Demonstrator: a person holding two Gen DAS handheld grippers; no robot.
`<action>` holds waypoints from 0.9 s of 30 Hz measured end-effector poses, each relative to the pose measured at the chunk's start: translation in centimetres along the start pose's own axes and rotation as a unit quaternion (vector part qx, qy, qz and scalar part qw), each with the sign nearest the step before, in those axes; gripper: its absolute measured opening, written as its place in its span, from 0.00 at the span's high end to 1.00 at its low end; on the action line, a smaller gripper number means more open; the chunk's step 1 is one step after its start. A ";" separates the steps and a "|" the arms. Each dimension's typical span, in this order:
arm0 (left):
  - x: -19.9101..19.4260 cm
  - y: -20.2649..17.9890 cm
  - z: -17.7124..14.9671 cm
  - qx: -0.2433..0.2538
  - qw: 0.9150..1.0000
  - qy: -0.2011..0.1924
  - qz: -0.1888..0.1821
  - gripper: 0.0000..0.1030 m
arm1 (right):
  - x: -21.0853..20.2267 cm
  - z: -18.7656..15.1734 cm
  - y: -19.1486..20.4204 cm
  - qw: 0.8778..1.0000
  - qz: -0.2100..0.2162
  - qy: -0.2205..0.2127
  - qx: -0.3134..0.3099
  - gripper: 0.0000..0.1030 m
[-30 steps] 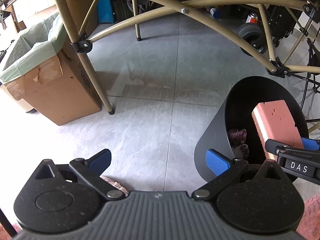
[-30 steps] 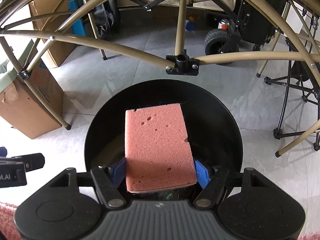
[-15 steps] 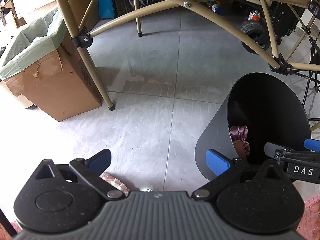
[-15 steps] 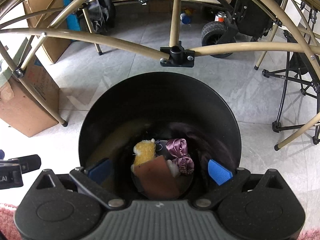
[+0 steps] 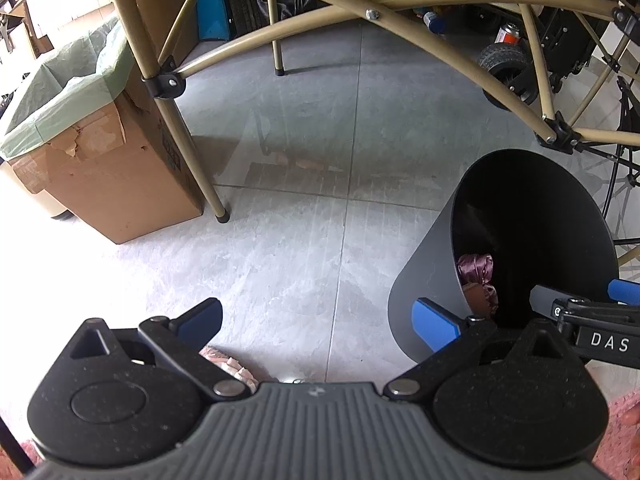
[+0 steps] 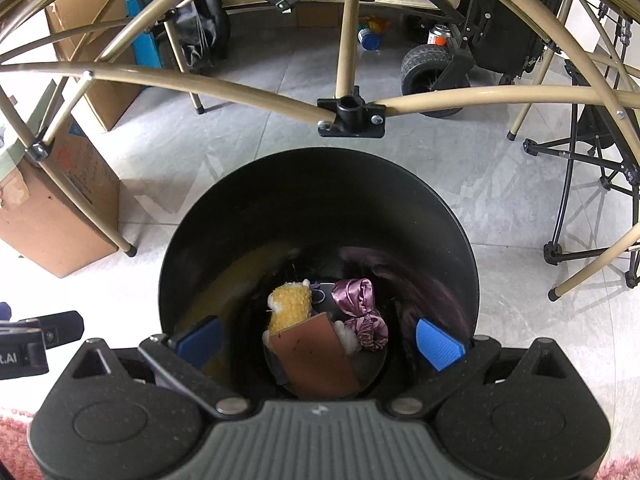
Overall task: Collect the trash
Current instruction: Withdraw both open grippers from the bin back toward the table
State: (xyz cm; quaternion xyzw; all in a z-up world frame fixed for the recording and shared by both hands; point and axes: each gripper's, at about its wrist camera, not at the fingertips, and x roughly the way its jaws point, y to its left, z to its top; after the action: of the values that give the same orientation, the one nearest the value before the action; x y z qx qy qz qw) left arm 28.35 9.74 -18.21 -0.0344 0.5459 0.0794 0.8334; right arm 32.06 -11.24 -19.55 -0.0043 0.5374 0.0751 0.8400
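A black trash bin [image 6: 240, 208] stands on the grey floor; it also shows at the right of the left wrist view [image 5: 424, 276]. In its bottom lie a pink sponge [image 6: 316, 356], a yellow fluffy item [image 6: 290, 306] and a purple satin cloth [image 6: 360, 312]. My right gripper [image 6: 320, 340] is open and empty, held over the bin's mouth. My left gripper [image 5: 316, 322] is open and empty, low over the floor left of the bin. A pinkish crumpled item [image 5: 226, 364] lies on the floor just under the left gripper, partly hidden.
A cardboard box lined with a green bag [image 5: 100, 152] stands at the left. Tan folding table legs [image 5: 172, 120] and crossbars [image 6: 352, 114] stand over the bin. A wheeled cart [image 6: 432, 68] and a black folding stand [image 6: 580, 200] are behind. A pink rug edge [image 6: 16, 440] is nearest.
My right gripper opened and let go of the pink sponge, which fell to the bottom of the bin. The left gripper stayed almost still.
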 end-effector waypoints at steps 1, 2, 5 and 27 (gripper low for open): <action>-0.1 -0.1 0.0 0.001 1.000 -0.003 0.002 0.00 | -0.2 0.0 0.0 1.000 0.000 -0.003 0.000 0.00; -0.3 -0.2 0.0 0.002 1.000 -0.006 0.004 0.00 | -0.4 0.0 -0.1 1.000 0.002 -0.005 0.001 0.00; -0.8 -0.4 0.0 0.003 1.000 -0.015 0.004 0.00 | -1.2 -0.1 -0.4 1.000 0.010 -0.014 0.004 0.00; -11.5 -2.9 1.3 -0.001 0.986 -0.164 -0.022 0.00 | -12.5 -0.5 -3.7 0.989 0.017 -0.148 0.018 0.00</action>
State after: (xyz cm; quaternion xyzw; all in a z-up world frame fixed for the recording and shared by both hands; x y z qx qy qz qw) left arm 25.46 6.02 -7.24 -0.0337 0.4008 0.0660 0.9132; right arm 26.99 -16.45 -8.71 0.0308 0.4088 0.0793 0.9087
